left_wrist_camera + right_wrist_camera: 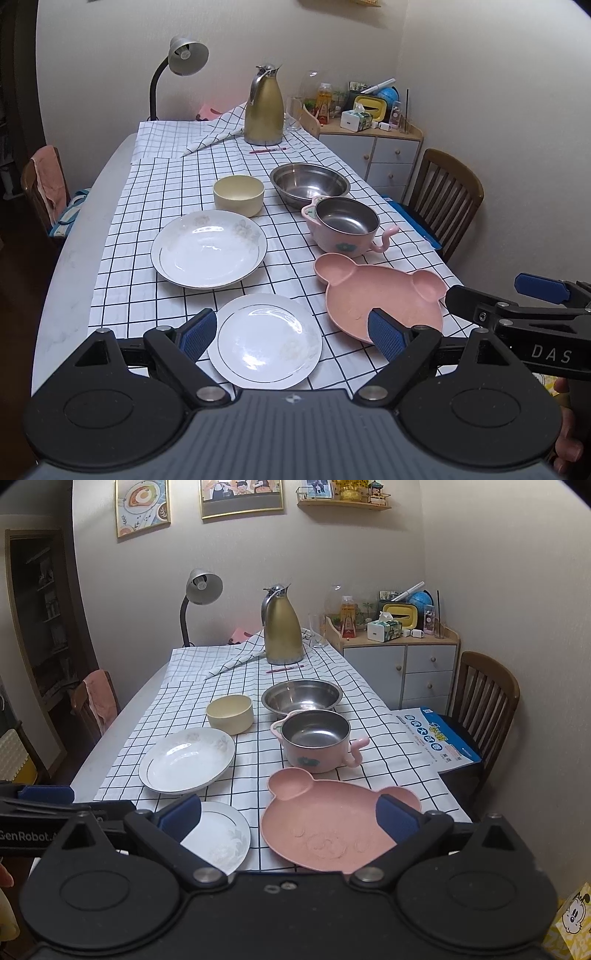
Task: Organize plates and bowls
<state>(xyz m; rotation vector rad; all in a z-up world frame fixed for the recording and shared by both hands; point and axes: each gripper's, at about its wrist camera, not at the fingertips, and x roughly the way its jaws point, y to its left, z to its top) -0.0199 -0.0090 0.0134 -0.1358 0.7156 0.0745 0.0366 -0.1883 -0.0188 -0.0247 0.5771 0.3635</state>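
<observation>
On the checked cloth lie a small white plate, a larger white deep plate and a pink bear-shaped plate. Behind them stand a cream bowl, a pink-handled steel bowl and a wide steel bowl. My left gripper hangs open above the small plate, holding nothing. Over the bear plate, my right gripper is open and empty too.
A gold thermos jug, a pen and a desk lamp sit at the far end. A wooden chair with a blue-printed bag stands right, another chair left. A cluttered cabinet fills the corner.
</observation>
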